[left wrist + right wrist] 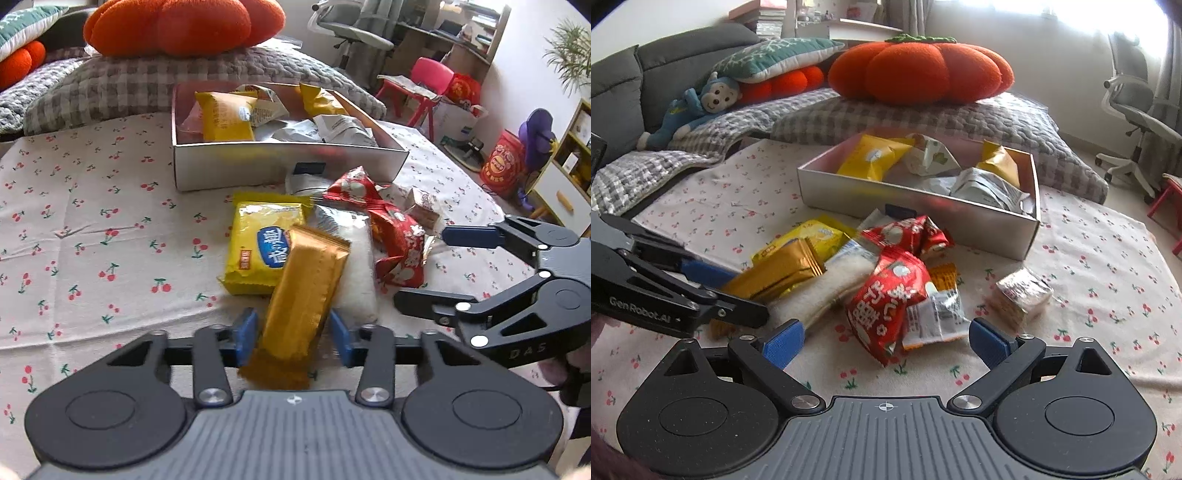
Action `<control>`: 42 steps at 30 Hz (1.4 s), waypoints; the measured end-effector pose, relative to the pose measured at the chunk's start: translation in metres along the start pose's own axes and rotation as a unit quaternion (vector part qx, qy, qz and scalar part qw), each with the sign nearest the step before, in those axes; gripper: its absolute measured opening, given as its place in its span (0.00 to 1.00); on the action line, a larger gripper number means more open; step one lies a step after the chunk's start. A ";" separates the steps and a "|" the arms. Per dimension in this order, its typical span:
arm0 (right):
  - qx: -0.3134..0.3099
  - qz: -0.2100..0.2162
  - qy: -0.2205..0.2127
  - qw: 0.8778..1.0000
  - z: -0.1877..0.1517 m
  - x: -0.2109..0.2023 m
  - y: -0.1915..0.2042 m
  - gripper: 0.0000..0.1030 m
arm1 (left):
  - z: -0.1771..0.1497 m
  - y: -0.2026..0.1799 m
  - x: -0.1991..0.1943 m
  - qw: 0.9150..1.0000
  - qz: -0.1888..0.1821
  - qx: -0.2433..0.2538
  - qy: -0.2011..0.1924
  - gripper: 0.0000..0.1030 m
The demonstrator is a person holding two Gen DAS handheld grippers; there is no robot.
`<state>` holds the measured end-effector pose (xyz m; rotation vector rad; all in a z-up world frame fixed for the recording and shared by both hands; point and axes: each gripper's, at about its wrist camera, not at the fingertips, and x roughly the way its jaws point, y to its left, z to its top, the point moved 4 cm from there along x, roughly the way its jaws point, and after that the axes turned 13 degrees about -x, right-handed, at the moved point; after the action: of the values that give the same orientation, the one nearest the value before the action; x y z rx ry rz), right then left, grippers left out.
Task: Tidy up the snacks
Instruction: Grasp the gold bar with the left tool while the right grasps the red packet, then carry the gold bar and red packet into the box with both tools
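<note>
**K:** Status check — left gripper (pixel 293 336) has the gold wafer pack (pixel 306 291) between its blue pads (pixel 245 334). Jaws narrowed to about the pack's width, but a sliver of gap shows each side in the left wrist view. I'd call it bracketing, not yet a clamp.

**R:** Pack's position?

**K:** Tilted, near end down between the pads, far end propped on the yellow biscuit pack (pixel 260 247) and the white rice cracker pack (pixel 354 266). Top of the loose pile, so it's the easy first pick.

**R:** Right side?

**K:** Right gripper (pixel 886 341) spread wide, holding nothing. It hangs over the red snack bag (pixel 888 299), pads either side of it and not touching — lined up for the next grab, I'd guess.

**R:** Pile versus box?

**K:** Pile sits on the cherry-print bedspread (pixel 92 236), just in front of the near wall of the silver box (pixel 280 166). Box lies toward the pillow end of the bed and already has several packs inside. A small foil-wrapped block (pixel 1021 295) lies apart from the pile, toward the bed's right edge.

**R:** Risk?

**K:** Slick foil, tilted — could pivot if gripped low.
</note>
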<state>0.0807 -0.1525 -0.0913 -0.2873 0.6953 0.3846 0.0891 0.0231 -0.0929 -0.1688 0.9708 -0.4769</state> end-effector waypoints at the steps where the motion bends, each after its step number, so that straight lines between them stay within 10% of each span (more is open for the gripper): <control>1: 0.003 0.003 -0.001 1.000 0.002 0.001 0.000 0.93 | 0.000 -0.001 0.000 1.000 0.000 0.000 0.002 0.32; 6: 0.033 0.008 -0.003 0.999 0.005 0.006 -0.005 0.91 | -0.001 -0.005 0.000 1.000 0.010 0.003 0.002 0.26; 22: 0.048 0.019 0.006 0.999 0.008 0.010 -0.008 0.29 | 0.006 0.006 -0.007 0.998 0.047 -0.037 -0.013 0.24; 42: 0.059 0.038 0.020 0.997 0.013 -0.005 -0.007 0.29 | 0.017 -0.006 -0.016 0.999 0.040 -0.032 -0.002 0.23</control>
<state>0.0876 -0.1551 -0.0769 -0.1577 0.7668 0.4100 0.0932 0.0239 -0.0694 -0.1870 0.9858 -0.3716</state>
